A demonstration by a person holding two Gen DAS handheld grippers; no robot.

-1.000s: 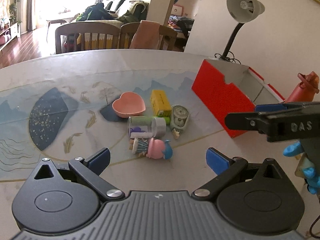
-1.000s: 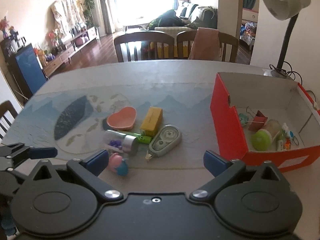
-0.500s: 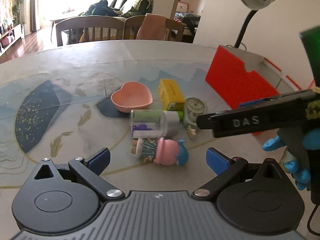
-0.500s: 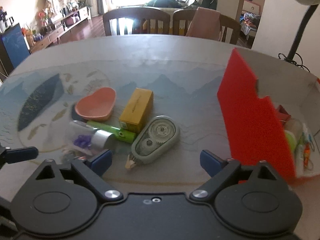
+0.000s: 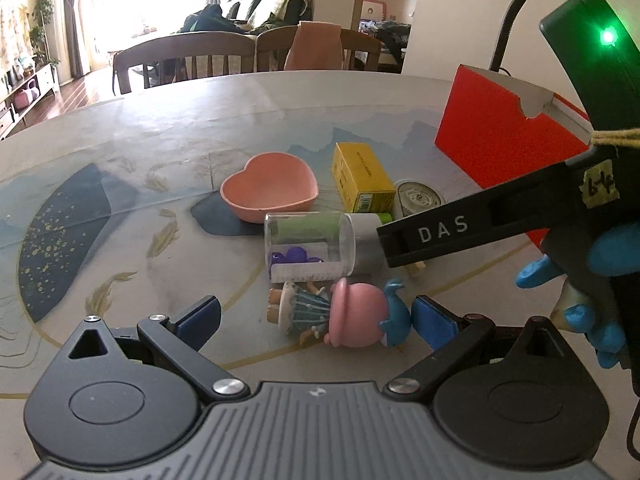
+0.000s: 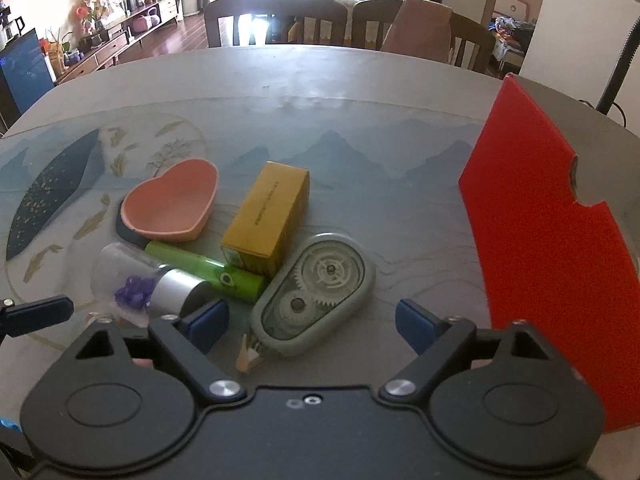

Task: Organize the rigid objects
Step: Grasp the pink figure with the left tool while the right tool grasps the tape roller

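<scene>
Two tongs are in my hands. My left tongs [image 5: 316, 314] are open around the pink doll [image 5: 340, 314], not squeezing it. My right tongs [image 6: 312, 320] are closing, with the gray tape roller [image 6: 316, 296] between them, not touched. Far right stands the red box [image 6: 536, 216].

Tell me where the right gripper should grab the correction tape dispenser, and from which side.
Grip the correction tape dispenser across its narrow middle, coming from above. It lies flat with its long axis running diagonally from the tip near the camera up toward the yellow box, so its thin edges face sideways. The right gripper, jaws closing with the dispenser's near end between them, would likely need a slight roll.
</scene>
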